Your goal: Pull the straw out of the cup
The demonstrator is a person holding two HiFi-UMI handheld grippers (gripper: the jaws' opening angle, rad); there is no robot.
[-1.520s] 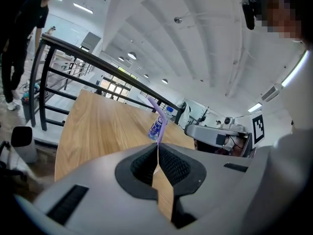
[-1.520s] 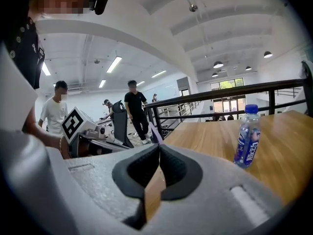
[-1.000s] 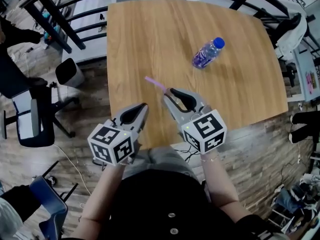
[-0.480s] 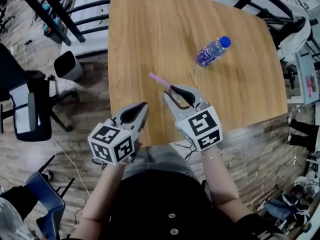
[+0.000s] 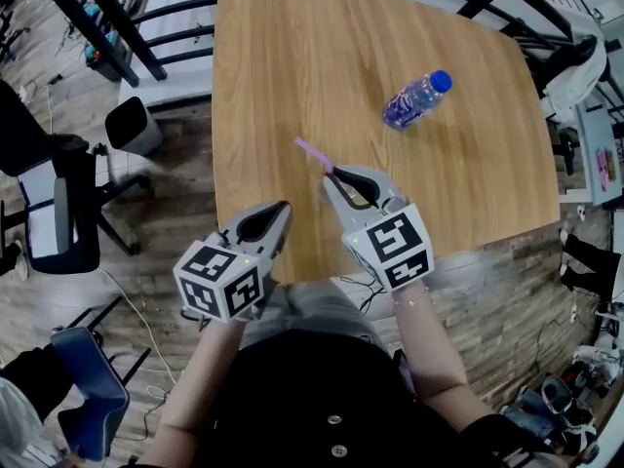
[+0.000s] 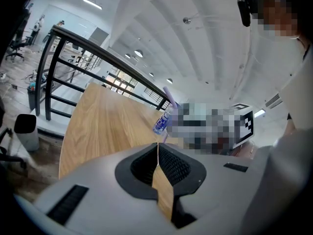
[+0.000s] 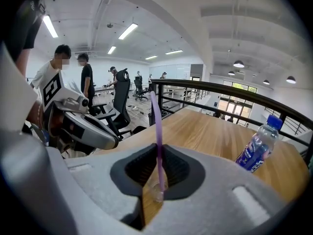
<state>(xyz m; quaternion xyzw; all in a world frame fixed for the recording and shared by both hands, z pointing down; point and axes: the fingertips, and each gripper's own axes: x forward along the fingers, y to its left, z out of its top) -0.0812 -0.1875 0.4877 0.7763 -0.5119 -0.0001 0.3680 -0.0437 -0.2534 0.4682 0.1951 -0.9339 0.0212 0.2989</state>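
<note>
At the near edge of the counter (image 5: pixel 292 57), in the head view, you hold both grippers side by side over the wood. The right gripper (image 5: pixel 331 175) has its jaws closed on a purple straw (image 5: pixel 313 151), which projects from the jaw tips, slanting away from you and to the left. Whether the straw's far end touches the counter cannot be told from here. The left gripper (image 5: pixel 282 208) sits just beside it, nearer the counter's edge, jaws together and carrying nothing. A bottle (image 5: pixel 416 98) with a blue cap lies on its side on the counter, well apart from both grippers, on your right.

In the left gripper view, the left gripper (image 6: pixel 157 150) shows its two dark pads pressed flat against each other along a thin seam, with nothing between them. Beyond the jaws the counter (image 6: pixel 102 121) runs off to a dark railing (image 6: pixel 98 50). The bottle (image 6: pixel 161 123) lies further along, and the tip of the straw (image 6: pixel 168 94) shows above it.

In the right gripper view, the right gripper (image 7: pixel 157 155) is pinching the straw (image 7: pixel 155 116) between its pads; the straw runs straight out past the jaw tips. A small clear patch sits at the straw's lower end inside the jaws; what it is cannot be made out. The bottle (image 7: pixel 257 147) lies on the counter (image 7: pixel 205 131) to the right. The left gripper (image 7: pixel 80 124) shows at the left. An office chair (image 7: pixel 121 102) and standing people (image 7: pixel 87 84) are in the room behind.
</note>
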